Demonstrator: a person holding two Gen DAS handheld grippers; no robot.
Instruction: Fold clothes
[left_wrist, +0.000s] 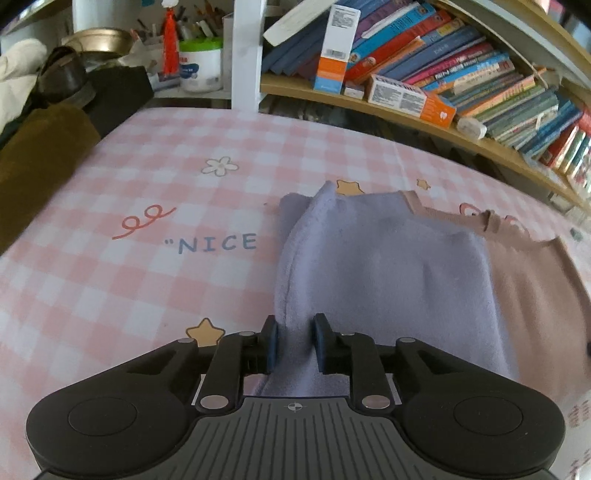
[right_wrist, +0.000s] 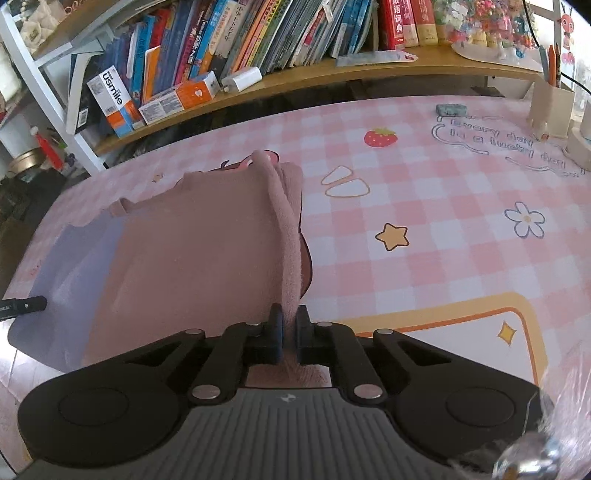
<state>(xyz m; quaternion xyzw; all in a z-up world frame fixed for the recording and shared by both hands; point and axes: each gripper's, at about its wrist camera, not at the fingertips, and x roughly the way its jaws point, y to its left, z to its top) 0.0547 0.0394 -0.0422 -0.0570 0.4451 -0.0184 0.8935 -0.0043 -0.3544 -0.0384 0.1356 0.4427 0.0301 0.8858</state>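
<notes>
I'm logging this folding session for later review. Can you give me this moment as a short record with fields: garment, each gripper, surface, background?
garment: two-tone top, lavender part left, dusty pink part right, lying on the table
left gripper: lavender edge between its fingers
right gripper: shut on pink edge, fold ridge running forward from it
surface: pink checked tablecloth with printed stars and flowers
background: shelf of books behind the table

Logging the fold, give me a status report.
Left gripper shut on lavender fleece panel. Right gripper shut on dusty-pink fleece edge. Garment flat on pink checked tablecloth. Nothing blocking.
</notes>
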